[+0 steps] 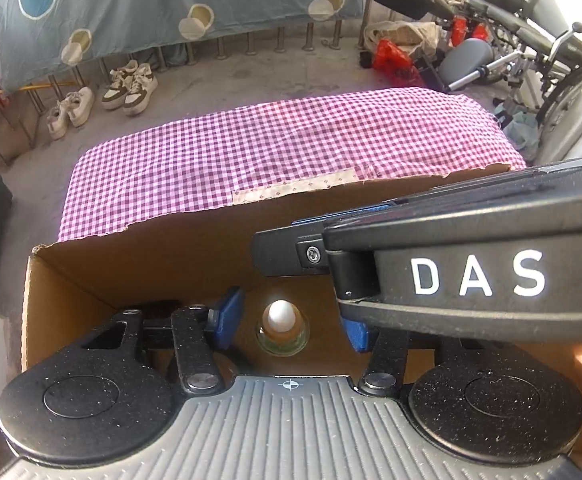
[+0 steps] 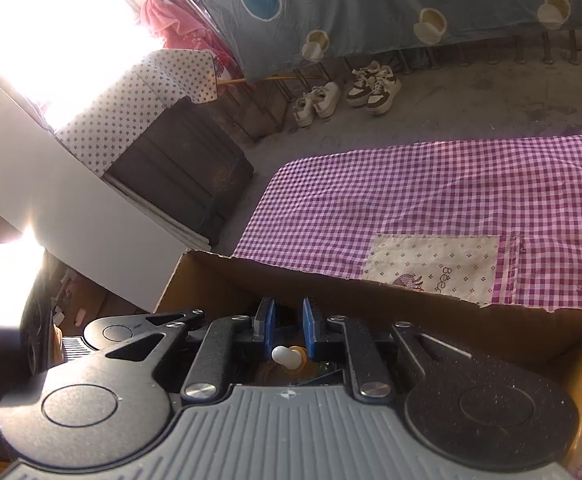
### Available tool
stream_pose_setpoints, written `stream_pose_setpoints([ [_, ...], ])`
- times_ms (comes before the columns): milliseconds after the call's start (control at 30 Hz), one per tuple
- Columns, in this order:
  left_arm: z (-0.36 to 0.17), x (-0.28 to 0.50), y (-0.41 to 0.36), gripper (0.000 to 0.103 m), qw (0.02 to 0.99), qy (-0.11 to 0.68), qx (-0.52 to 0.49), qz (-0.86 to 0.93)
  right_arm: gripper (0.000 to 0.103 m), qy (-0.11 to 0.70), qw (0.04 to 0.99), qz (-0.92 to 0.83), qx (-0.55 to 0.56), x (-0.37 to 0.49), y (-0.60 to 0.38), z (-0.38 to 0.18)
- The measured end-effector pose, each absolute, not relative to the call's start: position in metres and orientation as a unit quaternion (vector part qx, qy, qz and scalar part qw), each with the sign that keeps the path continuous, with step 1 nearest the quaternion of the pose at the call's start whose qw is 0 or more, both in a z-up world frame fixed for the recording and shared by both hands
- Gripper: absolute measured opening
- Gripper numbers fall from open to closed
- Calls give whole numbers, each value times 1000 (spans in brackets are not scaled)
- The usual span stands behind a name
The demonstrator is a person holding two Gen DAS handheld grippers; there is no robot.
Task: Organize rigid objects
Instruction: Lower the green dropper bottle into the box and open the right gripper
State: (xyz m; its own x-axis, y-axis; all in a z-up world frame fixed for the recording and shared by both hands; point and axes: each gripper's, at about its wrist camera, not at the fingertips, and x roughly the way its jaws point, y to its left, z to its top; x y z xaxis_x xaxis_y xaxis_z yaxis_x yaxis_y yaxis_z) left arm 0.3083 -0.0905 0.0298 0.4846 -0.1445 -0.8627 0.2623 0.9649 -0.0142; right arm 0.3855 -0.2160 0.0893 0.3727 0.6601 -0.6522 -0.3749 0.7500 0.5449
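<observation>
Both claws reached down into the cardboard box (image 1: 131,276) on the checked desk (image 1: 275,152). The left claw (image 1: 287,320) stood wide around a small white-topped bottle (image 1: 281,326), untouched. The right claw (image 2: 289,320) looked narrow, seemingly gripping nothing.

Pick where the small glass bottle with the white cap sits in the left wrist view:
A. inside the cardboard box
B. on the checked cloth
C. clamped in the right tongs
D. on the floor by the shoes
A: the glass bottle stands on the floor of the cardboard box, between the open left tongs, untouched by either pad.
</observation>
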Motion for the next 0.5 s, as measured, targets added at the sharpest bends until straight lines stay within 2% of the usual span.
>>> stream_pose_setpoints([
  [67,37,302,-91,55,863,487,60,-120,18,455,817,315,161,379,-222,97],
  [133,46,295,-90,63,868,478,56,-124,18,445,821,315,168,368,-231,109],
  [200,57,285,-87,76,875,465,52,-125,18,431,827,315,174,353,-241,123],
  [300,77,268,-79,88,884,447,38,-130,18,409,834,318,190,322,-261,146],
  [500,112,215,-55,99,898,416,17,-142,20,361,843,332,218,235,-301,179],
])
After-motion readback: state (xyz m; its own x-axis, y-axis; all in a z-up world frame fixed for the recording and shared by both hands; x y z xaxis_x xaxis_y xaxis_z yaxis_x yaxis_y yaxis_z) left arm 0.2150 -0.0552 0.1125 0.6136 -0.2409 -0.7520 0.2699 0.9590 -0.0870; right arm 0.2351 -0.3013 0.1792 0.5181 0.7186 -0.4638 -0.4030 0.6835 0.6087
